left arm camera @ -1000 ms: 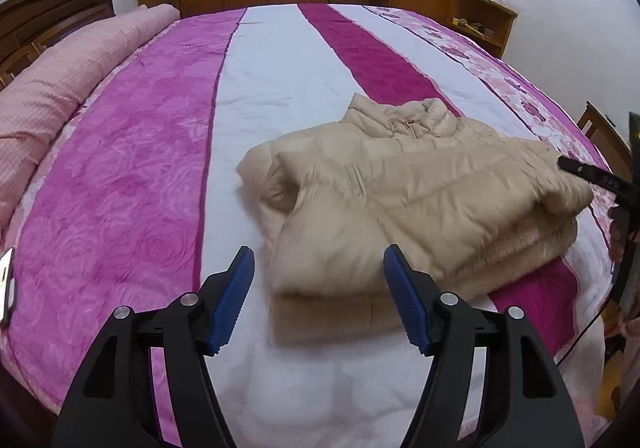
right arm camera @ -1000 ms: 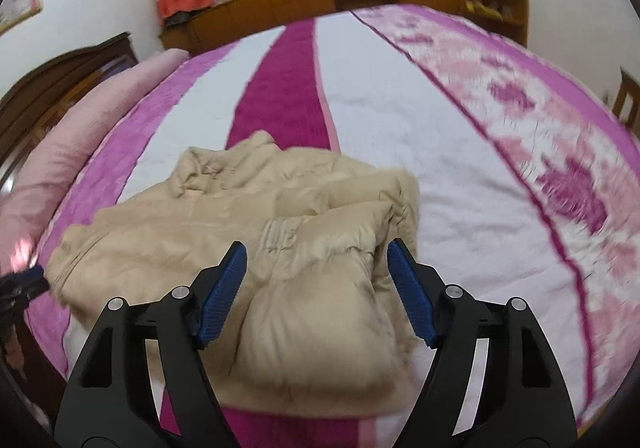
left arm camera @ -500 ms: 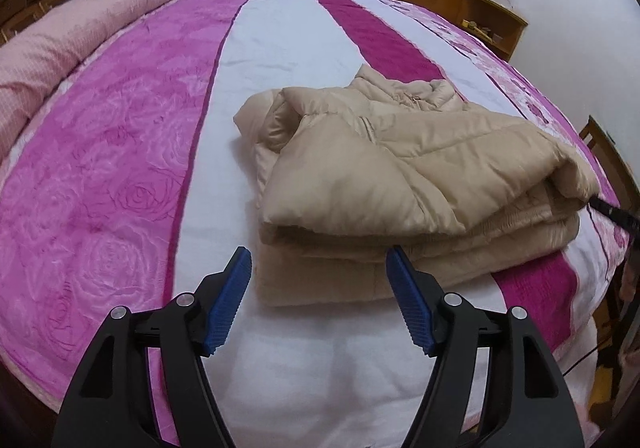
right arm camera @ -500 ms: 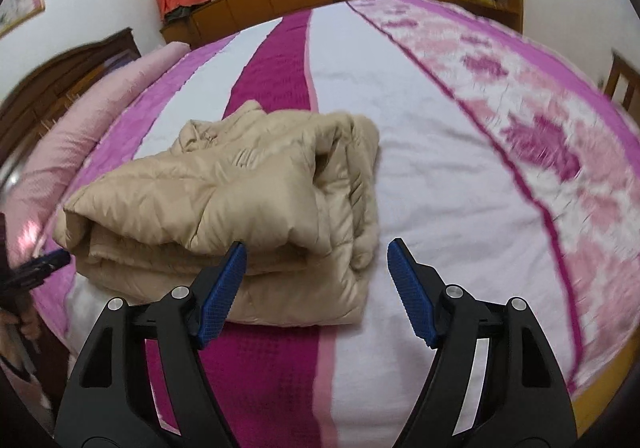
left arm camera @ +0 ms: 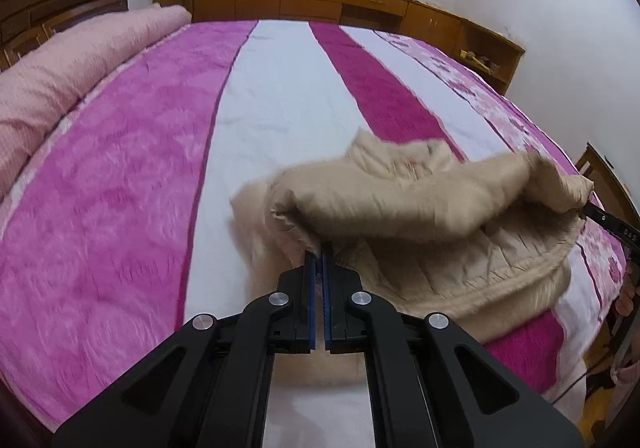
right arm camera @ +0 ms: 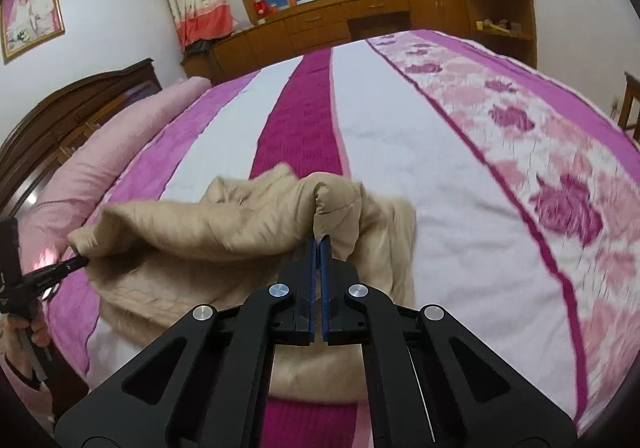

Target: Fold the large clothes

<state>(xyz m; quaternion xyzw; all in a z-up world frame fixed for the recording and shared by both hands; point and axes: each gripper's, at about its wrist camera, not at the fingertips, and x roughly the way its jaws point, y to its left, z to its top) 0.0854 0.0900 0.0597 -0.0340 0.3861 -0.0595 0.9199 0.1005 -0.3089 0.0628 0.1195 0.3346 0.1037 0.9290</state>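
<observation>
Both tools have just snapped closed on the beige padded jacket [left arm camera: 420, 204], the left tool [left arm camera: 319, 254] pinching one corner of its upper layer and the right tool [right arm camera: 319, 242] the other, lifted slightly off the striped bed [left arm camera: 280, 104]. Judging by this, a fold is starting; next, both corners must travel together, level, across the jacket. Each tool angles downward.
</observation>
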